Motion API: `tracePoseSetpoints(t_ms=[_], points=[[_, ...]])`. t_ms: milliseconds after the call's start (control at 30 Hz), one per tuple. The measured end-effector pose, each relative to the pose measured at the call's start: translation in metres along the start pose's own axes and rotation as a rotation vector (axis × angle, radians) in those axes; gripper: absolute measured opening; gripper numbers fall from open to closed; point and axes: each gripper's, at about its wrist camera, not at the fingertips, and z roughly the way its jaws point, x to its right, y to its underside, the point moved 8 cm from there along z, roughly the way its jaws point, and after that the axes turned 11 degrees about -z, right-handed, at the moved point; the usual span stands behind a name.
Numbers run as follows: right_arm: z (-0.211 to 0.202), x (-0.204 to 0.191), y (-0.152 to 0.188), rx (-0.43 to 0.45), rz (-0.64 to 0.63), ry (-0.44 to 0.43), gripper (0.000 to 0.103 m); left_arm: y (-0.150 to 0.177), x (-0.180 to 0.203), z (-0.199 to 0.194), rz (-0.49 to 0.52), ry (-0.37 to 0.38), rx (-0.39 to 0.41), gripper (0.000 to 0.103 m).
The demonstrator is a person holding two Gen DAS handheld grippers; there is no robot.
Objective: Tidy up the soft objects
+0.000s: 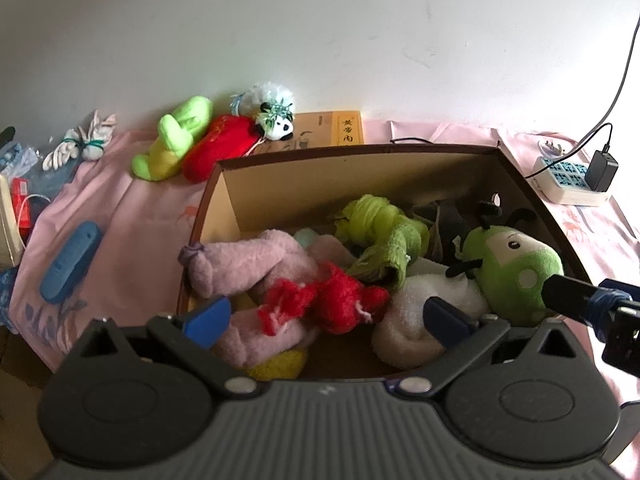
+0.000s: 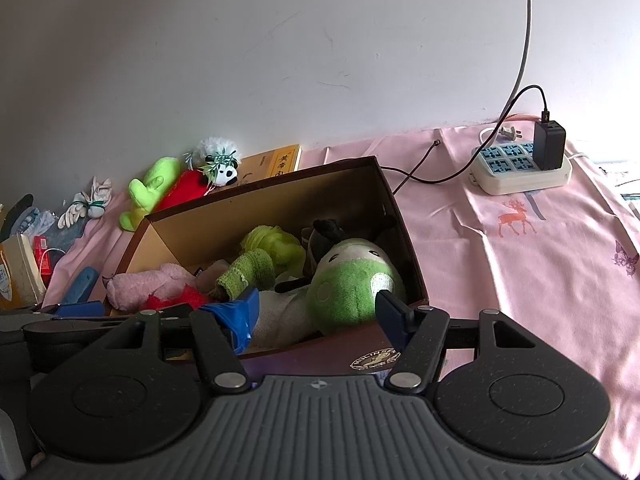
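From my seat I can read only three vertical Chinese characters, 黄帝内, on the yellow rectangular book (image 1: 349, 128) against the wall behind the brown cardboard box (image 2: 280, 354). The round cream emblem (image 2: 375, 358) on the box's front wall has lettering (too blurred to read).

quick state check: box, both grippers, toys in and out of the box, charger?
Brown cardboard box: open, no lid, partly filled.
Left gripper: open, empty, over the box.
Right gripper: open, empty, at the box's near edge.
Green round-headed plush toy: inside the box.
Lime green plush, red plush, small panda plush: outside, by the wall.
Black charger: plugged into the white power strip.
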Motion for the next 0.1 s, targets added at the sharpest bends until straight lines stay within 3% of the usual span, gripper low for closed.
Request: tracePoseSetpoints(t_ms=[100], points=[[0.0008,-0.0003,0.0003,-0.002,-0.002,-0.001,0.050,-0.0019,-0.0007,-0.0017,-0.011,0.007,0.009,0.102]])
